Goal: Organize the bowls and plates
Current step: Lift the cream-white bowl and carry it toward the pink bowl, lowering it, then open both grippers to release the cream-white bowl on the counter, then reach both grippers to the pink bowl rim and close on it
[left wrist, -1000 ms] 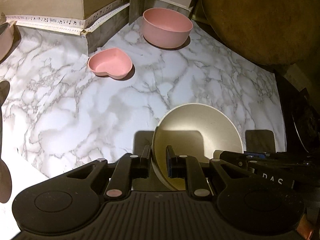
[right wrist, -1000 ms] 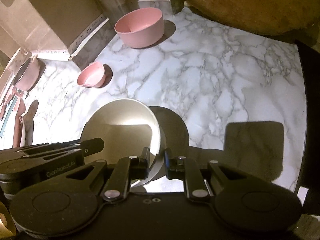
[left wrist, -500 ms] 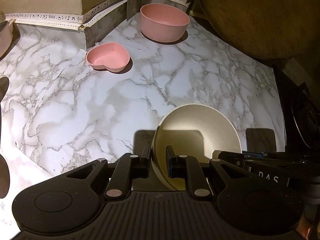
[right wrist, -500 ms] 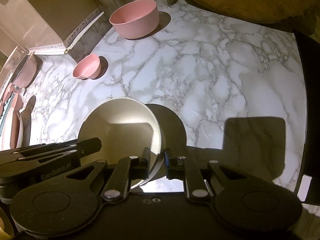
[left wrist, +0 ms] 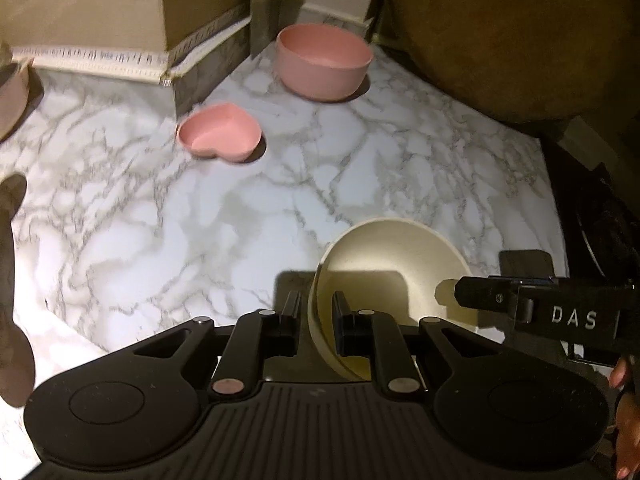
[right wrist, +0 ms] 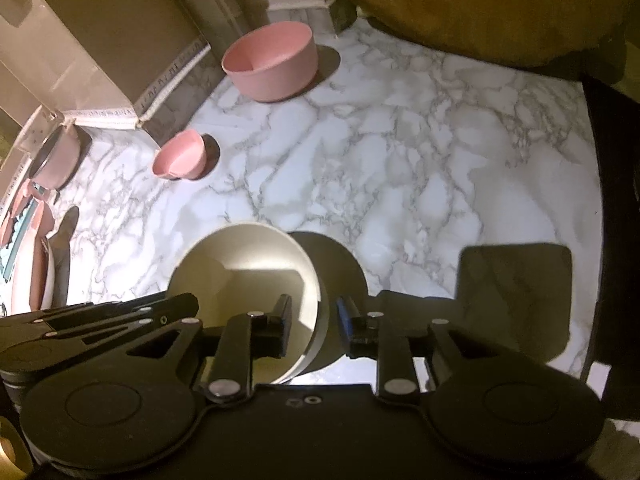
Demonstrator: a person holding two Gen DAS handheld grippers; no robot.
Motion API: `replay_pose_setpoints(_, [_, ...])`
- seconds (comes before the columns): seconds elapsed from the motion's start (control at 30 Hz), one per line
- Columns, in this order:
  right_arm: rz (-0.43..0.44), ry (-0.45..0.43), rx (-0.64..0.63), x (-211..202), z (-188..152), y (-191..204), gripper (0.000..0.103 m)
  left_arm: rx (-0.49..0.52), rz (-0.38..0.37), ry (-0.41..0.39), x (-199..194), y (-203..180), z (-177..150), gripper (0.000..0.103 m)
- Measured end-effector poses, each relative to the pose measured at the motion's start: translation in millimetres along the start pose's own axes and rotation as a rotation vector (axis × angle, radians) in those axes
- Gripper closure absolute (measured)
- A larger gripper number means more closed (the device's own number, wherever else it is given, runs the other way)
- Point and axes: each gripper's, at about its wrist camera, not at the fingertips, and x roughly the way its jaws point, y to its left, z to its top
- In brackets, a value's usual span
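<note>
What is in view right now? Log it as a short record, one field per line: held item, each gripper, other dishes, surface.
held item: cream bowl, lifted off the surface and tilted, its shadow on the marble below
left gripper: fingers astride the bowl's left rim, one inside, one outside
right gripper: fingers astride the bowl's right rim, with visible gaps to the wall
other dishes: pink round bowl at the far corner; pink heart-shaped dish nearer, apart from it
surface: marble-patterned top
</note>
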Motion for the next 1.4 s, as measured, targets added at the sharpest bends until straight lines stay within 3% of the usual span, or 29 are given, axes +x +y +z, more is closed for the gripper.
replay_pose_setpoints(0.2, [0.019, -0.053, -0.034, -18, 10, 3, 0.072, 0.062, -0.007, -0.073, -20, -8, 13, 0.087])
replay_pose_setpoints(0.27, [0.026, -0.080, -0.044, -24, 14, 5, 0.070, 0.068, -0.013, -0.101, -26, -9, 20, 0.080])
replay_pose_setpoints(0.4, [0.017, -0.138, -0.068, -34, 25, 9, 0.052, 0.061, 0.001, -0.174, -36, -7, 35, 0.038])
replay_pose_setpoints(0.5, [0.001, -0.195, -0.075, -40, 35, 10, 0.037, 0.063, 0.008, -0.205, -38, -6, 49, 0.037])
replay_pose_setpoints(0.6, [-0.002, -0.232, -0.080, -42, 48, 10, 0.029, 0.042, 0.007, -0.220, -36, -2, 66, 0.036])
replay_pose_setpoints(0.73, [-0.020, -0.280, -0.076, -43, 66, 8, 0.019, 0.008, 0.004, -0.258, -31, 6, 89, 0.024])
replay_pose_setpoints(0.83, [-0.023, -0.302, -0.058, -39, 82, 4, 0.007, -0.018, 0.002, -0.272, -23, 12, 104, 0.024])
replay_pose_setpoints(1.17, [-0.012, -0.276, 0.041, 6, 134, -3, 0.007, -0.065, 0.021, -0.273, 20, 21, 151, 0.024])
replay_pose_setpoints(1.4, [-0.050, -0.236, 0.060, 43, 160, -6, 0.008, -0.072, 0.030, -0.241, 58, 31, 180, 0.023])
